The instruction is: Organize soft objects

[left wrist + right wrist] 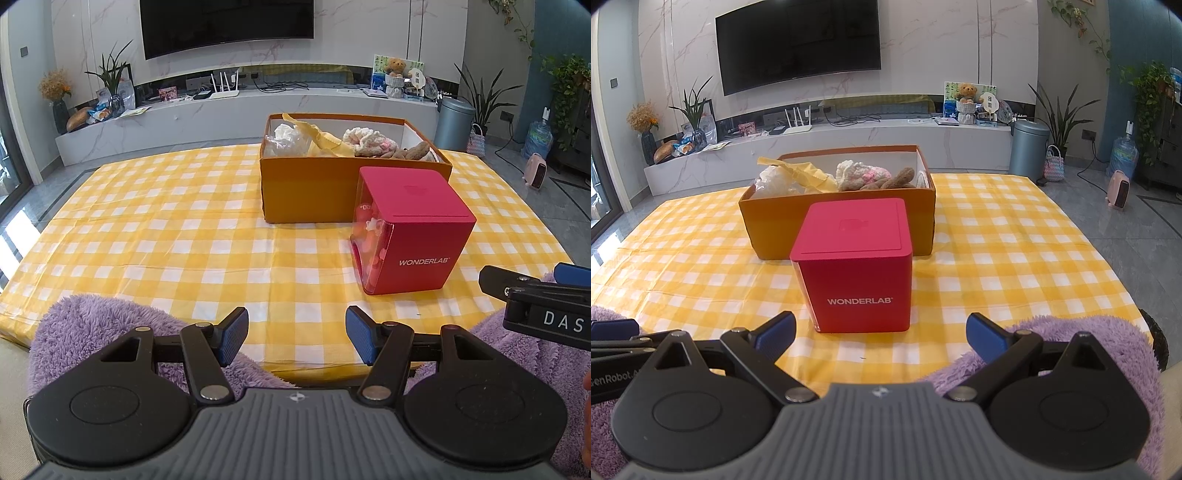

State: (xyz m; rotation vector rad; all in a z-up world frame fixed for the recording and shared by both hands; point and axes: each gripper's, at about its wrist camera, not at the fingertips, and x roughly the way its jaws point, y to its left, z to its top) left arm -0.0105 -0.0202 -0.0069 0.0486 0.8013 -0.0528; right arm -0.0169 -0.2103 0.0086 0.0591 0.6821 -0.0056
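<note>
Both grippers are hovering at the near edge of the worktop, spread and holding nothing; the left gripper and right gripper are sitting over a purple fleece — the nearest soft thing, directly beneath them; ahead, the orange box is already holding knitted and plush pieces, the red cube standing just before it.

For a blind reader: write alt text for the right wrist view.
An open right gripper faces a red cube-shaped WONDERLAB box on a yellow checked tablecloth. Behind it, an orange cardboard box holds soft toys.
</note>
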